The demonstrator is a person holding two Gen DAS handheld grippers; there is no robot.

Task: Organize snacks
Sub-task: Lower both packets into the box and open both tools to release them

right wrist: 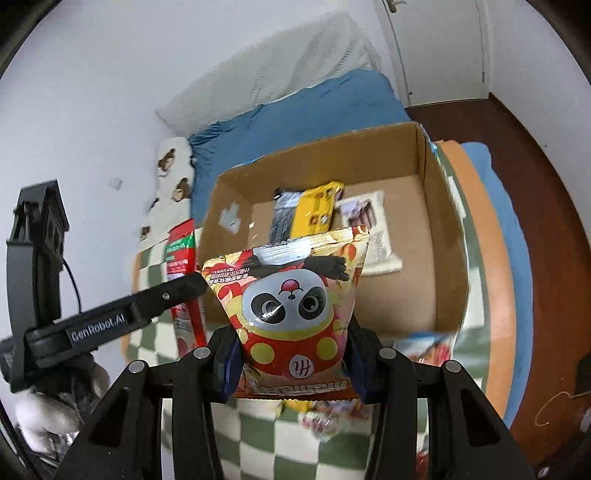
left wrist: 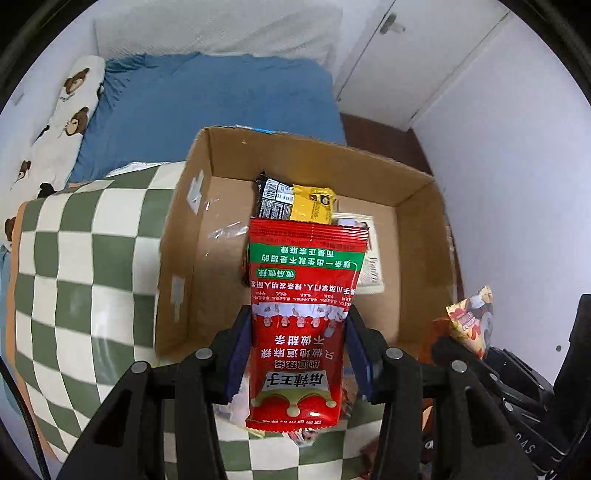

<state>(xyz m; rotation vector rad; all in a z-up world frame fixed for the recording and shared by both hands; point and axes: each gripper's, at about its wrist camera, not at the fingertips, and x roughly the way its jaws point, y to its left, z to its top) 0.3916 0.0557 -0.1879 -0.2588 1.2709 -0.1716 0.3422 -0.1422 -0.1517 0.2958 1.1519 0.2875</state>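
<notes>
Pinching a red snack packet [left wrist: 301, 321] between its two fingers, the left gripper [left wrist: 299, 354] holds it upright just in front of the near wall of a cardboard box [left wrist: 325, 147]; the packet's print reads upside down and its top edge reaches up over the box opening. The right gripper [right wrist: 293, 354] is clamped on a panda snack bag [right wrist: 291, 306], fingers pressed against both sides of the bag, also just before the near box wall. In the right wrist view the left gripper's arm [right wrist: 110, 317] shows at the left with the red packet beside the box's left wall. In the left wrist view the panda bag [left wrist: 471, 321] shows at the right edge, near the box's right corner.

Under both grippers lies a green and white checkered blanket [left wrist: 85, 258], with a few more loose wrappers [right wrist: 325, 417] on it just below the held bags, blurred.

The box sits on the blanket, open at the top. Inside, on the floor toward the far wall, a black packet [right wrist: 284, 214] and a yellow packet [right wrist: 317, 212] lie side by side, touching. Just right of them lies a pale flat packet [right wrist: 369, 229]. Clear tape strips [left wrist: 195, 192] stick to the left inner wall.

Beyond the box: a blue bedsheet [left wrist: 221, 96], a bear print pillow [left wrist: 66, 110] along the left wall, a white pillow [left wrist: 221, 29] at the far end. A white door [right wrist: 439, 48] and brown wooden floor [right wrist: 524, 155] at the right. A grey plush toy [right wrist: 48, 410] sits at the lower left of the right wrist view.
</notes>
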